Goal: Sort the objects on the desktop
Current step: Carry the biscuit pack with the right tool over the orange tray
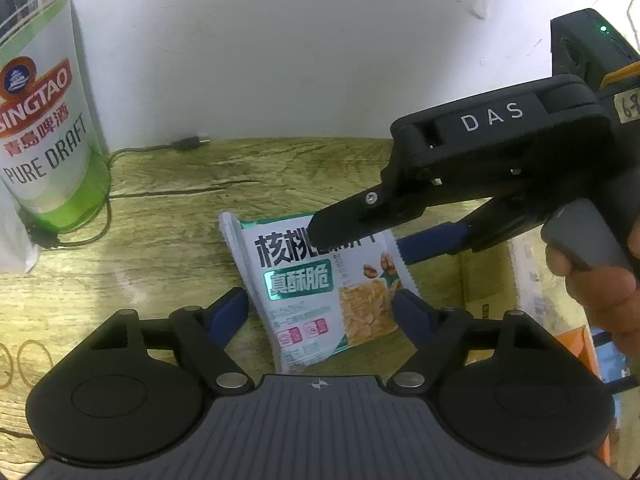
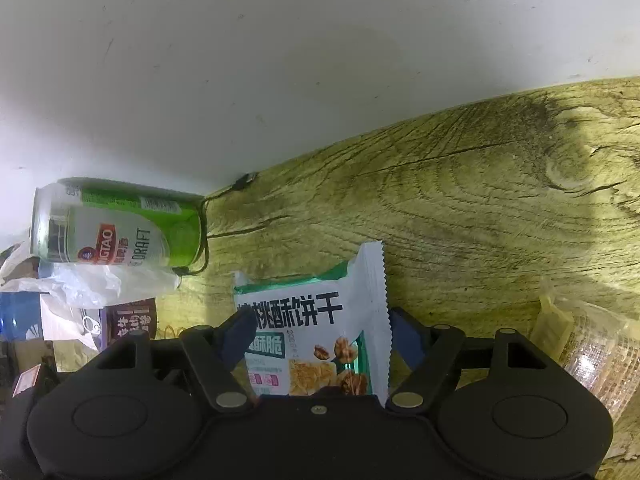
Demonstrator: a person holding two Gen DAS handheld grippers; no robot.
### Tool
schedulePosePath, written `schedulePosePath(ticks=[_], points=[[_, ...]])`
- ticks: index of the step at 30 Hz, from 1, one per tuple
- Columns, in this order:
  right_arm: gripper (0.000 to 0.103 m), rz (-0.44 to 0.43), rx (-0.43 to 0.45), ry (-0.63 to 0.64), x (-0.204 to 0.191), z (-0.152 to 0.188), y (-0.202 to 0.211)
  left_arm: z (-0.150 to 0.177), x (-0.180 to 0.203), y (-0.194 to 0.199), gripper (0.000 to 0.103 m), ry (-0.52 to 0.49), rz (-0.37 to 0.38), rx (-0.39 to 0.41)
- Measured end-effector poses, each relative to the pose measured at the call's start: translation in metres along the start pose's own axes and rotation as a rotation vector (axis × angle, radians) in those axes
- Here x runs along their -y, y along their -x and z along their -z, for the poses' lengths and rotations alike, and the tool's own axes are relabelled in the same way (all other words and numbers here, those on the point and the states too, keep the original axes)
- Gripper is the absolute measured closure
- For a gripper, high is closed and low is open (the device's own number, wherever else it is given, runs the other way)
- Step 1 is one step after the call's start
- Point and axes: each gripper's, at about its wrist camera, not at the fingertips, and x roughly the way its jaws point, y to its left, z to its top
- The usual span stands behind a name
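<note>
Left gripper (image 1: 320,304): nearest in the left wrist view; its blue-tipped fingers (image 1: 230,310) stand at either side edge of the packet's near half, pressed against it.
Biscuit packet: a white and green foil packet of walnut biscuits (image 1: 320,292) with black Chinese lettering, tilted up from the desk between the two tools; its serrated end (image 2: 380,280) points far.
Right gripper (image 2: 320,332): comes in from the right in the left wrist view, black, marked DAS; in its own view the jaws pinch the packet's two side edges. A person's hand (image 1: 600,280) holds its grey trigger.
Desk: a yellowish wood-grain desk top (image 2: 480,200) that runs back to a white wall (image 1: 300,40).
Cardboard box (image 1: 488,276): brown, at the right, below the right tool.
Beer can: a green and white Tsingtao can (image 1: 48,120), upright at far left by the wall.
Cable: a thin black cable (image 1: 188,144) along the foot of the wall, looping round the can.
Plastic bag: a crumpled white bag (image 2: 92,284) beside the can.
</note>
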Motion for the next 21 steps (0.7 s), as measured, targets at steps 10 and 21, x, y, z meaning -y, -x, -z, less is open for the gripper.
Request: schedulePosePath(ticks=[10, 21], points=[[0.044, -0.016, 0.009, 0.012, -0.004, 0.003, 0.004, 0.001, 0.002, 0.009, 0.026, 0.006, 0.006, 0.003], [0.044, -0.042, 0.036, 0.008, -0.014, 0.006, 0.015, -0.002, 0.004, 0.025, 0.026, 0.002, 0.013, 0.039]])
